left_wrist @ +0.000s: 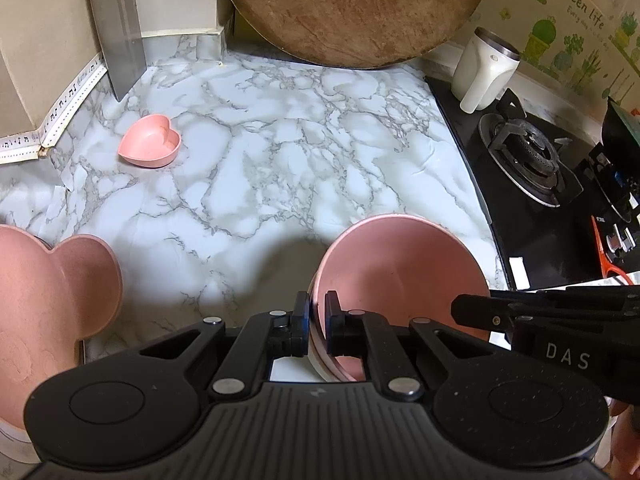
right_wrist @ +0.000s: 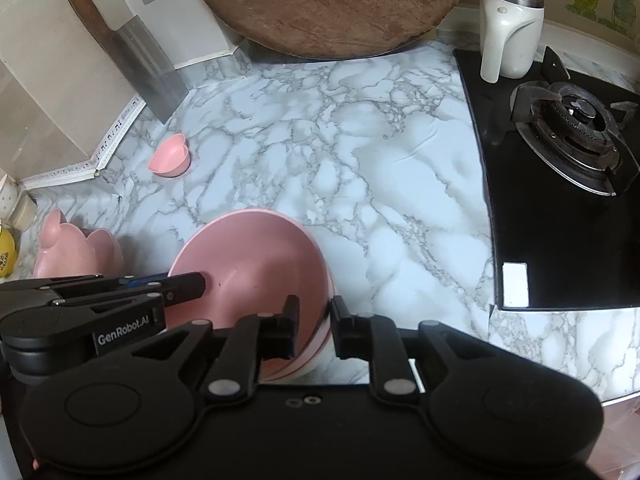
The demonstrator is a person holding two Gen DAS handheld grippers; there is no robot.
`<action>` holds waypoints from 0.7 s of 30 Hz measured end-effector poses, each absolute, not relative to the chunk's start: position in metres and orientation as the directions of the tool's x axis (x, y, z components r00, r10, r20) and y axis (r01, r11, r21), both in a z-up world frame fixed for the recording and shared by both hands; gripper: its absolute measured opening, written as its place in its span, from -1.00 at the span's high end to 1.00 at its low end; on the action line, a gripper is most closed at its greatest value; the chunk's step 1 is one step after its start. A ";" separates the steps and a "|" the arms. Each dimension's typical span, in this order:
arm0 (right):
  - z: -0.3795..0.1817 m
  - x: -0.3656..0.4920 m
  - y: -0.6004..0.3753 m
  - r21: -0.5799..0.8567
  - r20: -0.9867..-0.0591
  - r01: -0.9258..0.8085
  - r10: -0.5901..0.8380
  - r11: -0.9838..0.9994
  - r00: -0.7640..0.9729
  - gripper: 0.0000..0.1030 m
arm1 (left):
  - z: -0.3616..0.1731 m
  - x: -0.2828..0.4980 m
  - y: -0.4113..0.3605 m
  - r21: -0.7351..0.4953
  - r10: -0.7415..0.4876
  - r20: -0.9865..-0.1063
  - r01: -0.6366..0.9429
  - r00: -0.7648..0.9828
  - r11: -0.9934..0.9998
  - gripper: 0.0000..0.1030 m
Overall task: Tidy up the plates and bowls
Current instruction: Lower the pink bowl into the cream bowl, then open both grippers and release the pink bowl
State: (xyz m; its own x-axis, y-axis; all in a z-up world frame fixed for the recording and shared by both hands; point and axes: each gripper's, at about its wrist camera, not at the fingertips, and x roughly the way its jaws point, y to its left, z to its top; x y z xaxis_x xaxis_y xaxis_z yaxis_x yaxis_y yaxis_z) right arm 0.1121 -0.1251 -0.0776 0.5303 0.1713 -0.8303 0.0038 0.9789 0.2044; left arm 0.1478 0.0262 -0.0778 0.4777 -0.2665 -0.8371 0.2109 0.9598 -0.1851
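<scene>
Your left gripper (left_wrist: 317,326) has its jaws pinched tight on the near-left rim of the round pink bowl (left_wrist: 400,276). Your right gripper (right_wrist: 314,326) straddles the opposite rim of the same bowl (right_wrist: 256,276) with its jaws narrow; a slim gap shows by the outer pad, so I judge that side is no longer clamping, though the rim sits between the jaws.

The bowl tilts, its mouth facing up and away from both grippers. A paler edge under its base suggests it is nested on at least 1 more bowl; I cannot count them.

To finish this step well, let the bowl settle flat before either side comes away. Keep the left jaws firm while the right pulls straight back off the rim, without dragging the wall sideways, or the stack may tip. Then part the left jaws and lift clear.

Containers: the round bowl is empty. Far ahead of your left jaws and to their left, a small heart-shaped dish (left_wrist: 150,146) sits empty on the marble bench (left_wrist: 280,160). Just left of the left gripper stands an eared pink plate (left_wrist: 48,292), also empty as far as it shows. A white cup (right_wrist: 510,32) stands on the black hob (right_wrist: 560,220), ahead and right of your right jaws; its contents are hidden.
</scene>
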 end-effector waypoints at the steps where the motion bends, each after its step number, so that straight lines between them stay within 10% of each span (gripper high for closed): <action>1: -0.077 0.112 -0.125 0.204 -0.830 0.000 0.172 0.979 0.531 0.60 | -0.077 0.147 0.026 -0.187 -0.267 -0.836 0.209 0.479 0.960 0.88; 21: -0.047 0.109 -0.114 0.180 -0.783 -0.095 0.201 0.979 0.589 0.30 | -0.047 0.140 0.042 -0.262 -0.347 -0.748 0.228 0.566 0.938 0.81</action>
State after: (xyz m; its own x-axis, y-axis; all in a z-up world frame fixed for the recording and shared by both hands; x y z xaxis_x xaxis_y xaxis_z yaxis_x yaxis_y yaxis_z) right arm 0.1088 -0.1140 -0.0466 0.5893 0.2009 -0.7826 -0.0954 0.9791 0.1795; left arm 0.1396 0.0418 -0.0474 0.5662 -0.3466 -0.7478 0.2283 0.9377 -0.2618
